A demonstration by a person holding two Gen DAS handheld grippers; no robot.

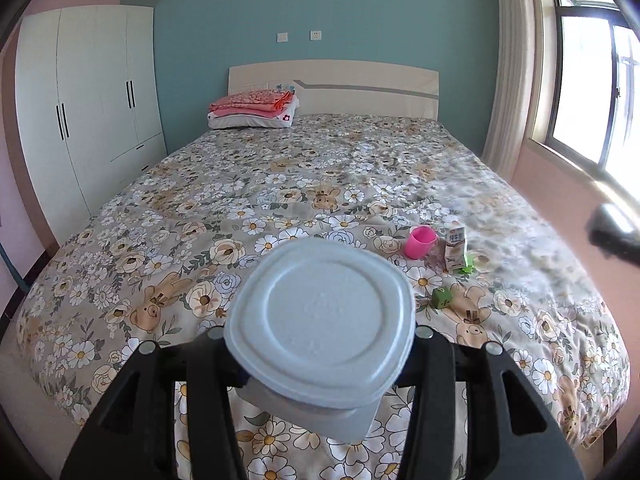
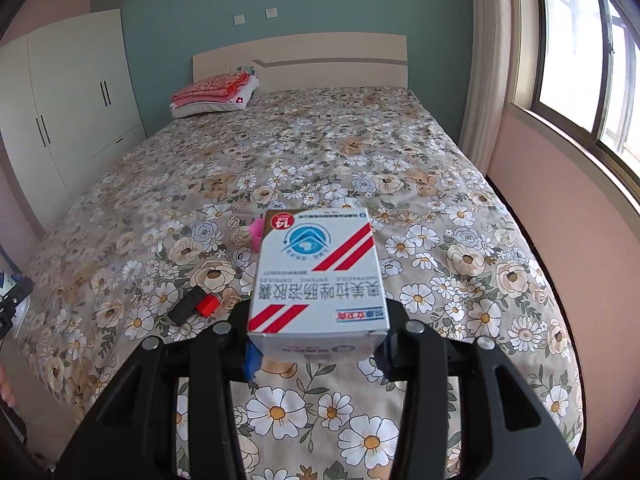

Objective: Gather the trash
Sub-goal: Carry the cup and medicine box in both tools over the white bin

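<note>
Currently, a white plastic container with a rounded square lid (image 1: 320, 324) is gripped between the left tongs (image 1: 320, 364), low in the centre of the left wrist view, above the bed with a flowered cover (image 1: 280, 184). At the right of the same frame, a pink plastic cup (image 1: 420, 242) is seen lying on the cover, with a small milk carton (image 1: 455, 249) standing just beside it and a small green cube (image 1: 441, 297) lower down, near both. At the far right edge a dark blurred object is seen; what it is cannot be told.

In the right wrist view, a white cardboard medicine box with red stripes and a blue emblem (image 2: 318, 280) is clamped between the right tongs (image 2: 318, 350), in the centre of the frame. To the left of the box, a black flat block (image 2: 186, 305) and a red block (image 2: 208, 305) are lying on the cover, touching each other. The pink cup is partly hidden behind the upper left corner of the box.

A stack of folded pink blankets (image 1: 254, 108) is placed at the head of the bed, in the upper middle, and a white wardrobe (image 1: 88, 112) is standing at the left.
</note>
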